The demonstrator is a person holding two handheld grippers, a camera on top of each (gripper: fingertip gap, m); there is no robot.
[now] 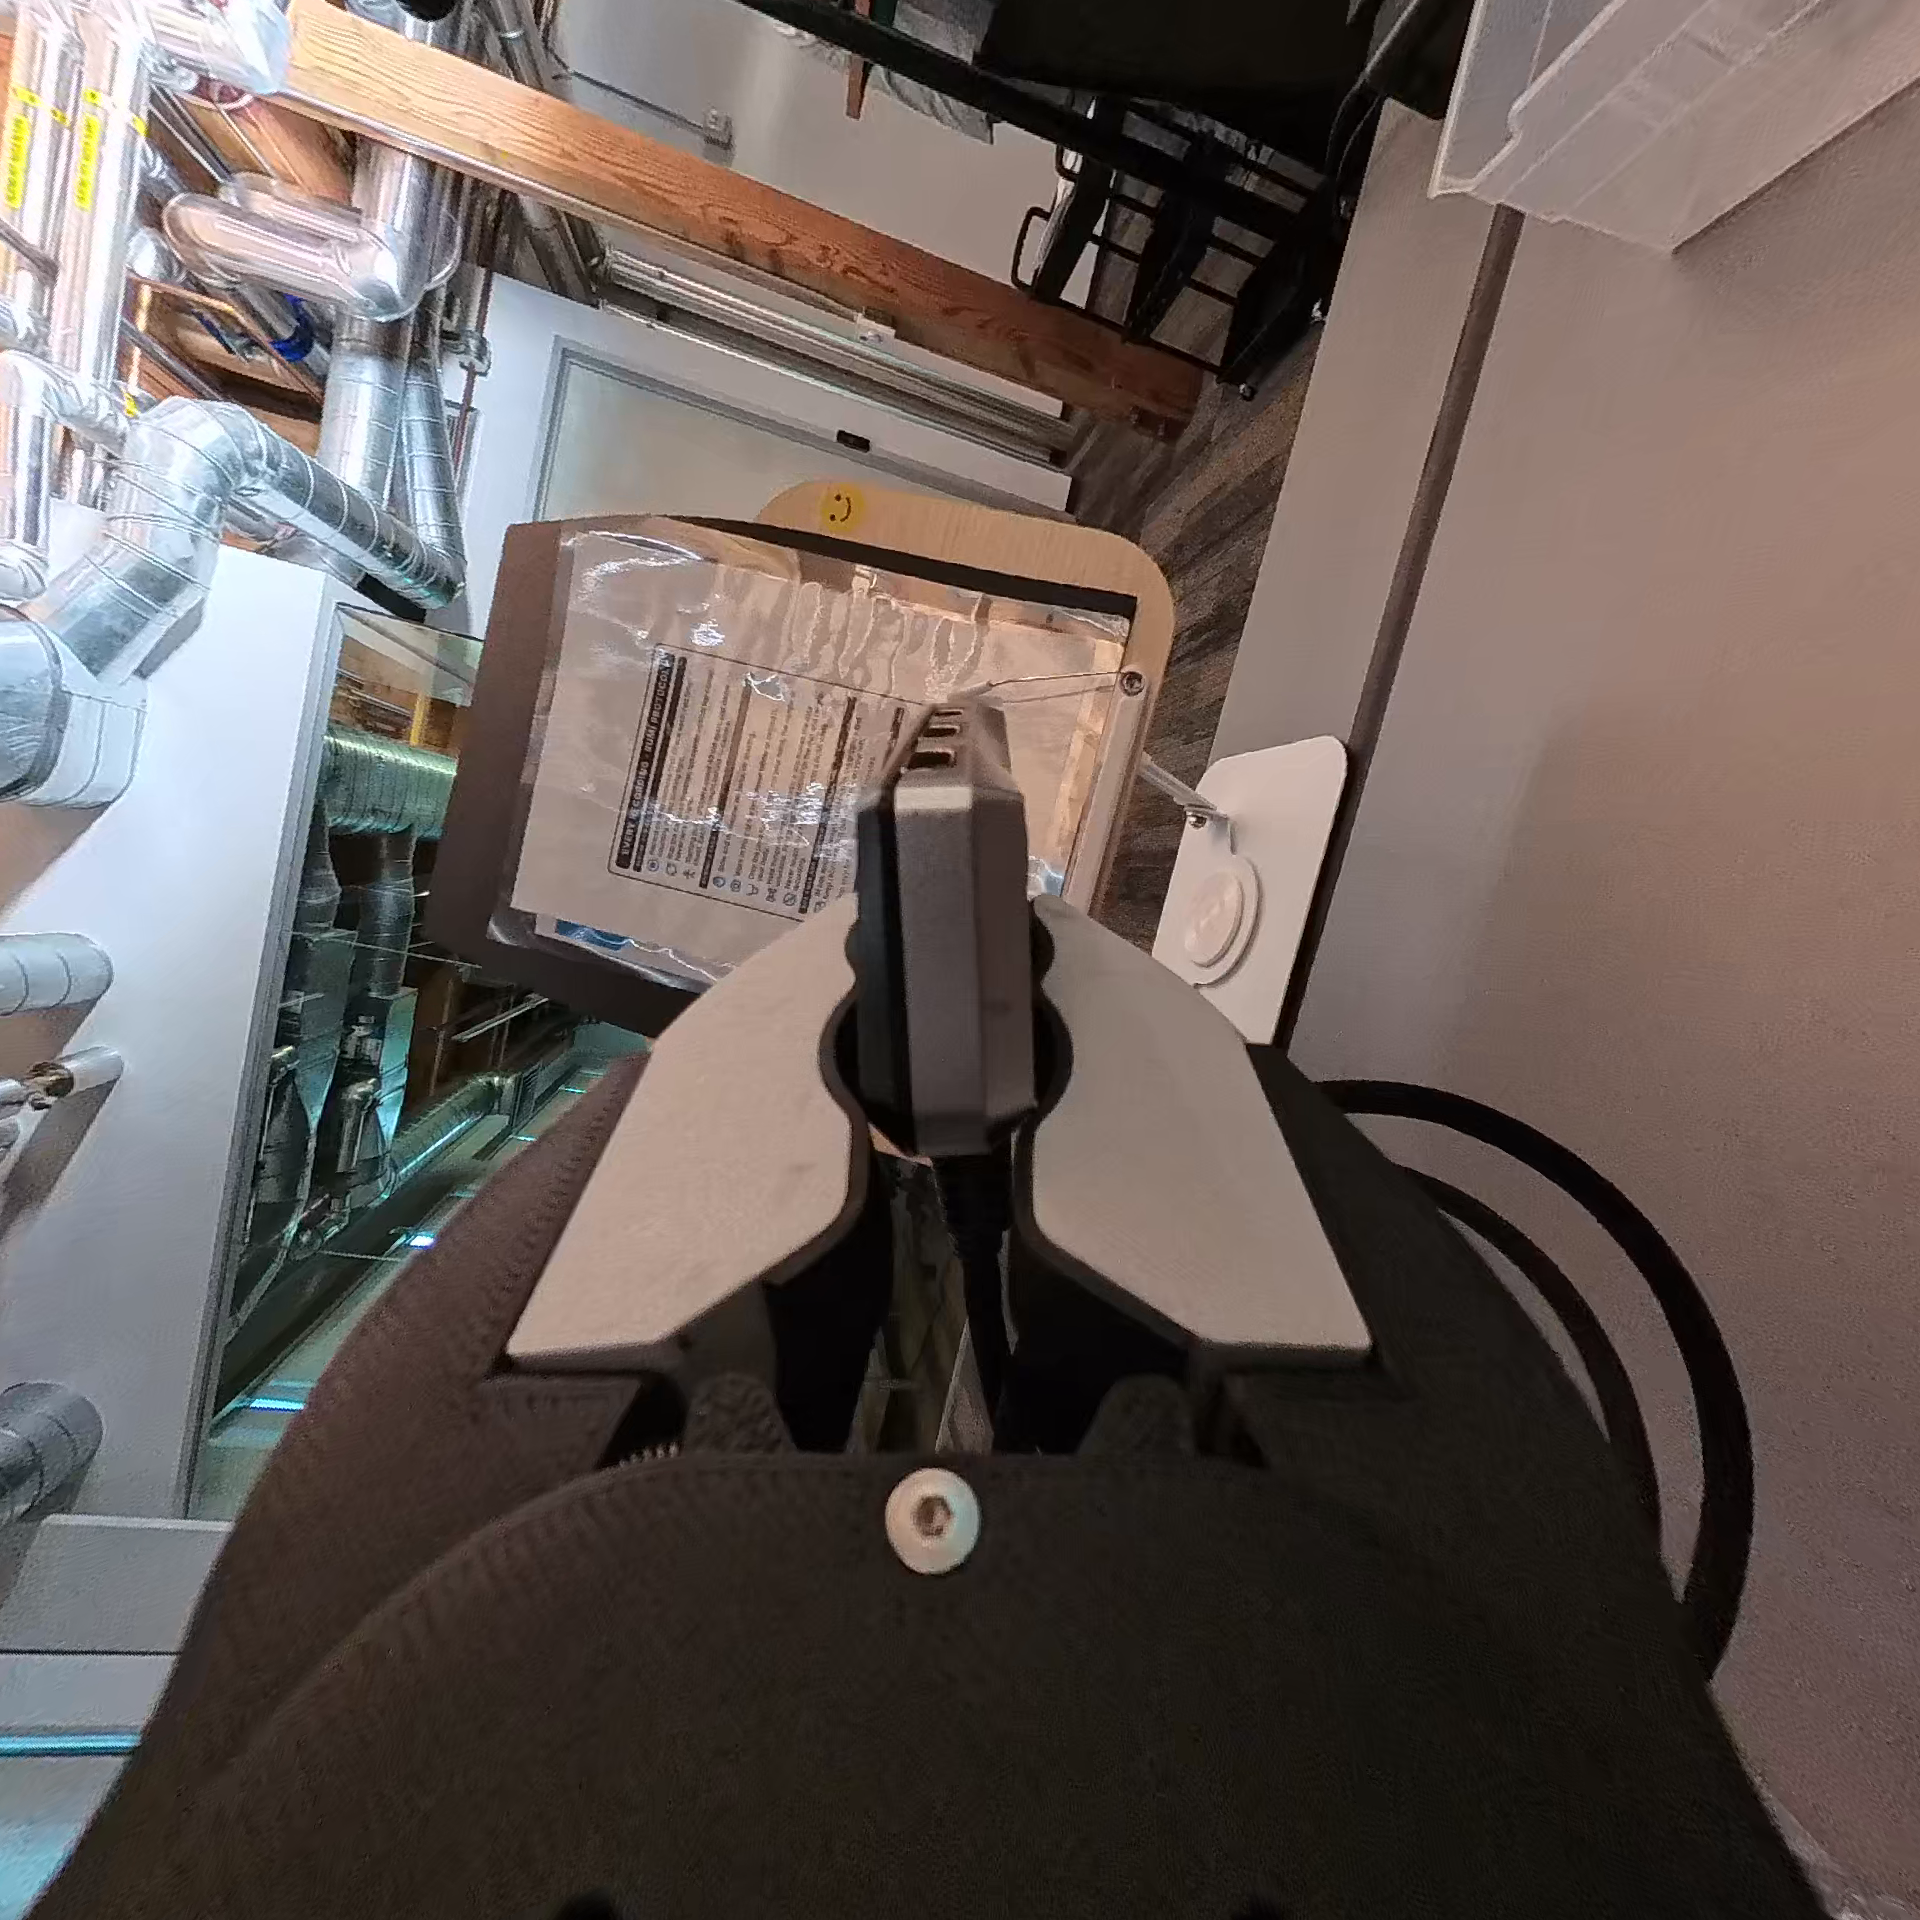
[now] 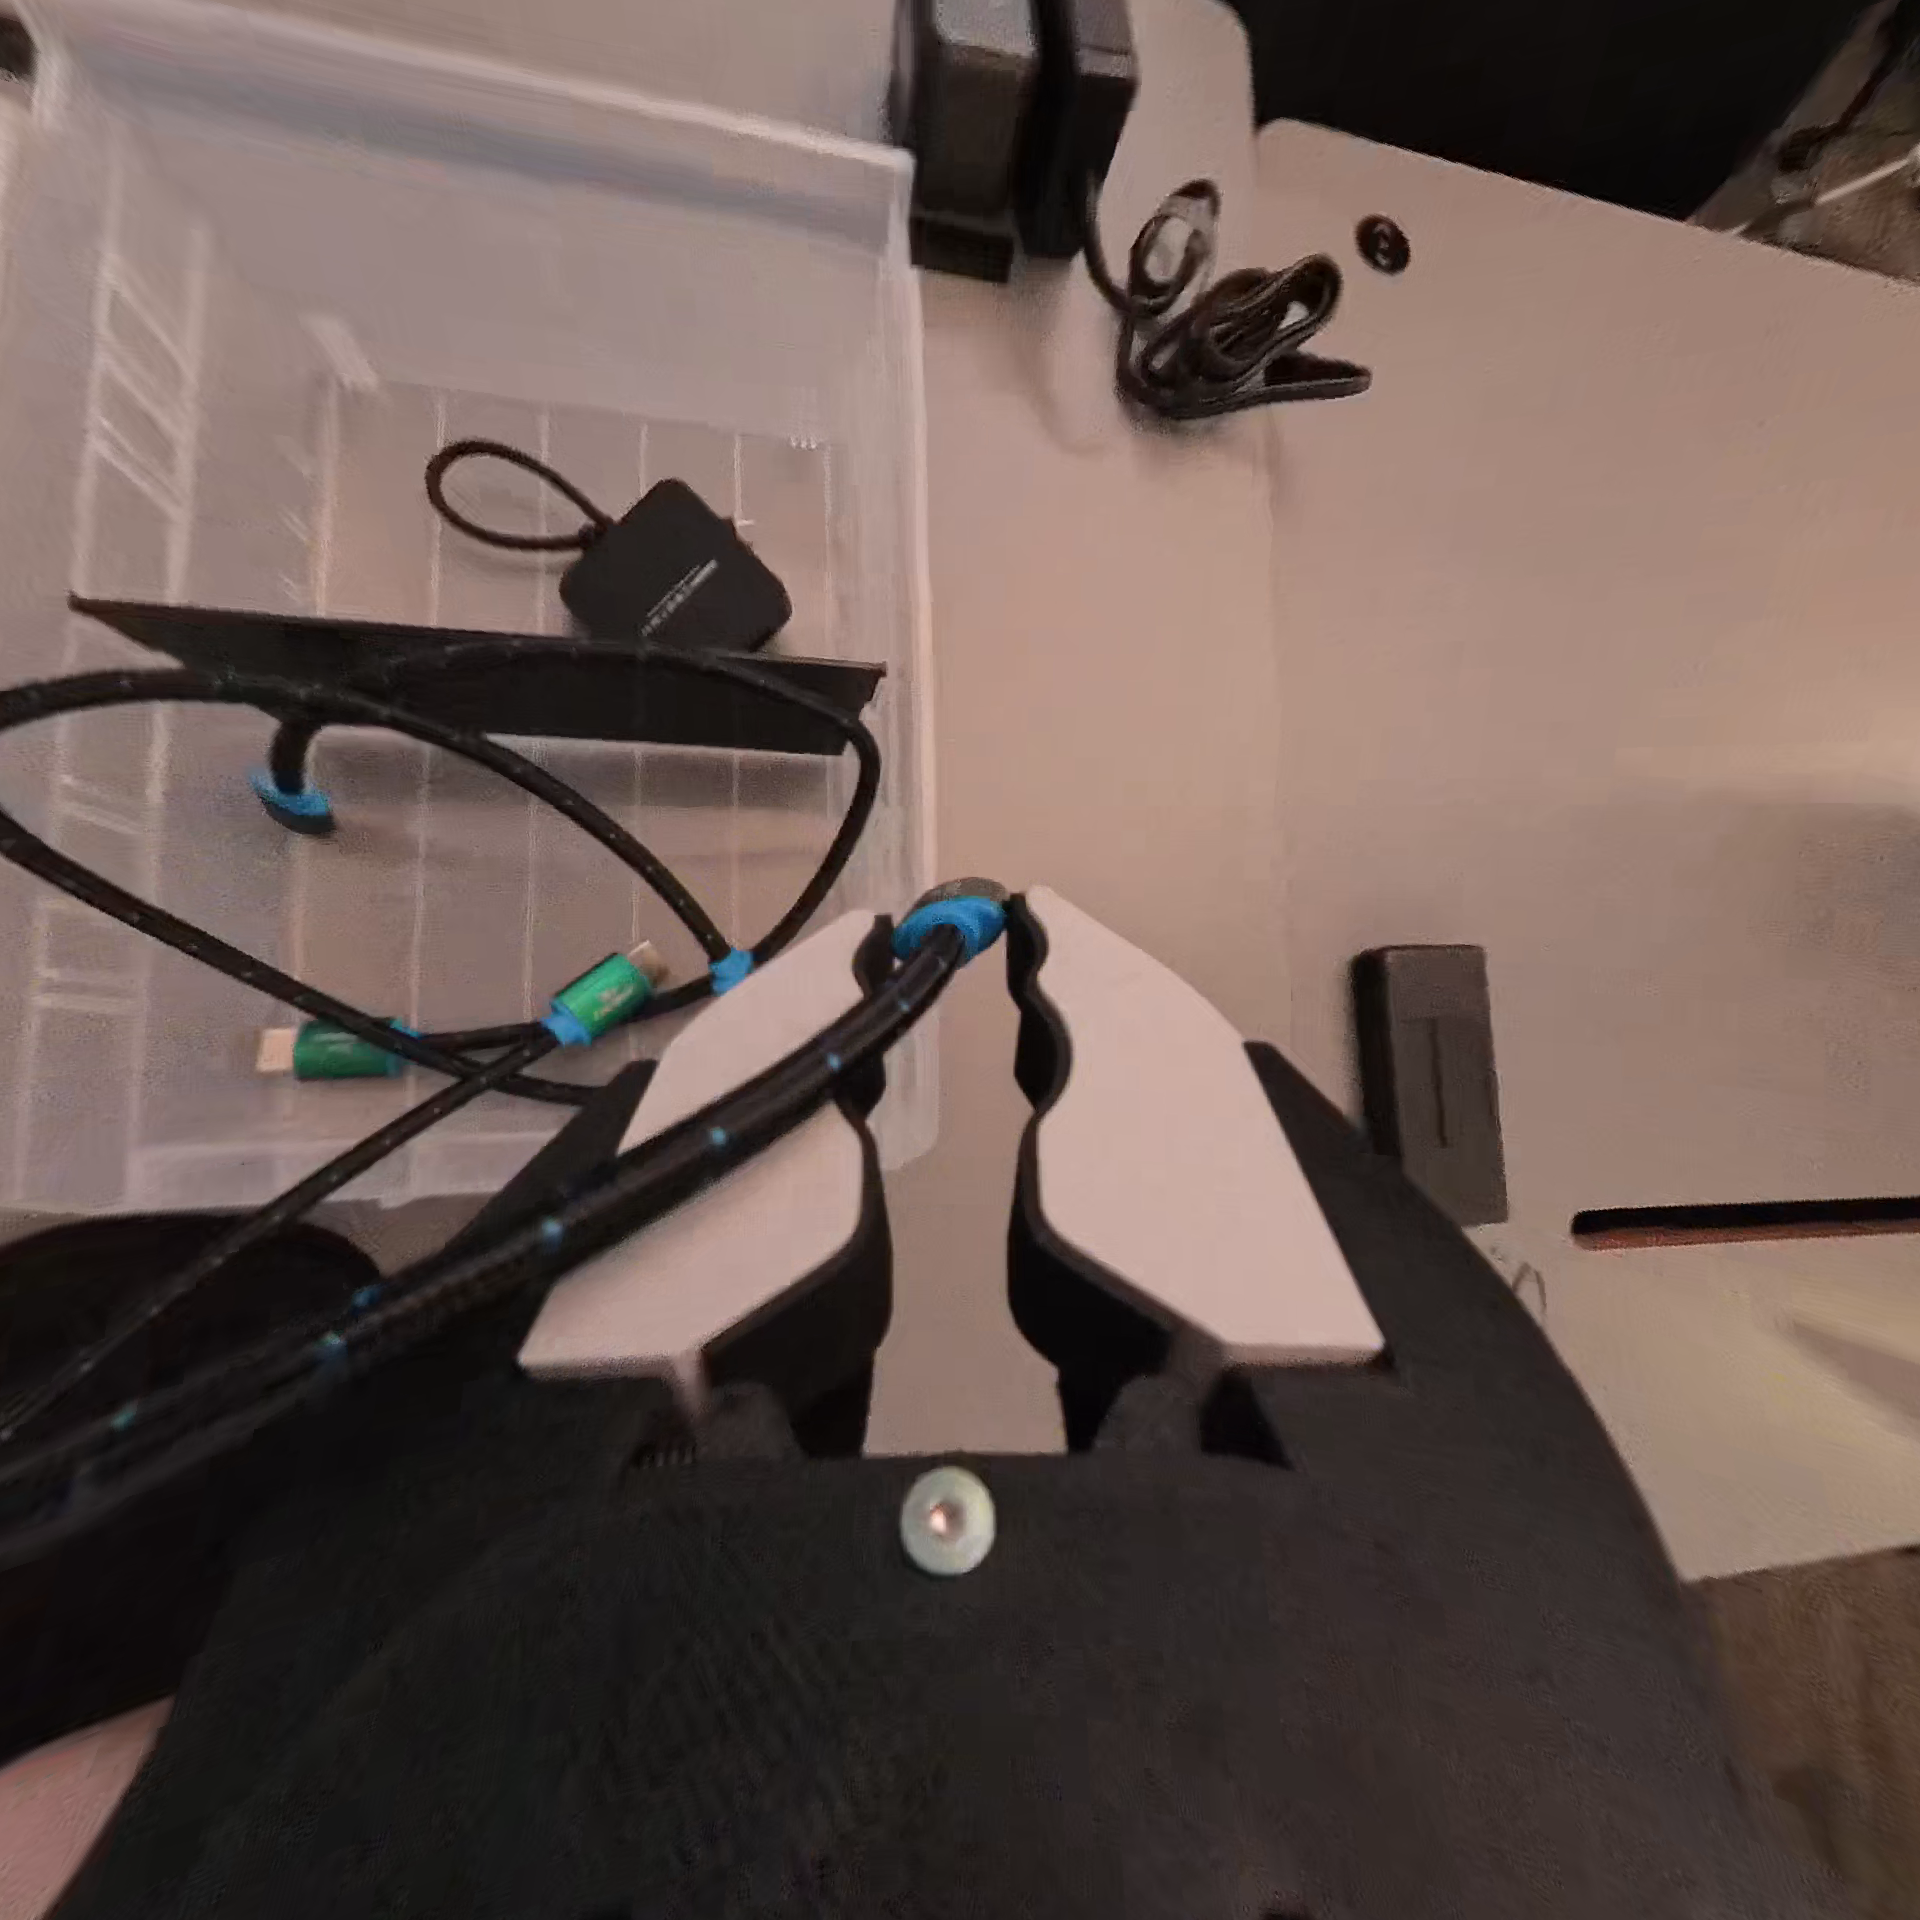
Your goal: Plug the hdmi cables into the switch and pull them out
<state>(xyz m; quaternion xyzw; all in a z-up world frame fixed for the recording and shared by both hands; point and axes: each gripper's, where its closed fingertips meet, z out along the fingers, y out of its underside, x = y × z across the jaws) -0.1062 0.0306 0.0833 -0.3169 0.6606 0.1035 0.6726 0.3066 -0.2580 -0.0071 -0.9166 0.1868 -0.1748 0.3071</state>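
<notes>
Left gripper clamps a slim dark-grey switch.

Left gripper: pale grey fingers w/ black edges, black body. HDMI switch dark grey, black side strip. Right gripper: same grey/black. HDMI cable: black braid w/ blue flecks, blue collar at plug. Two spare HDMI plugs: green shells, blue collars. Bin: clear plastic. Table: off-white. Small adapter: black.
</notes>
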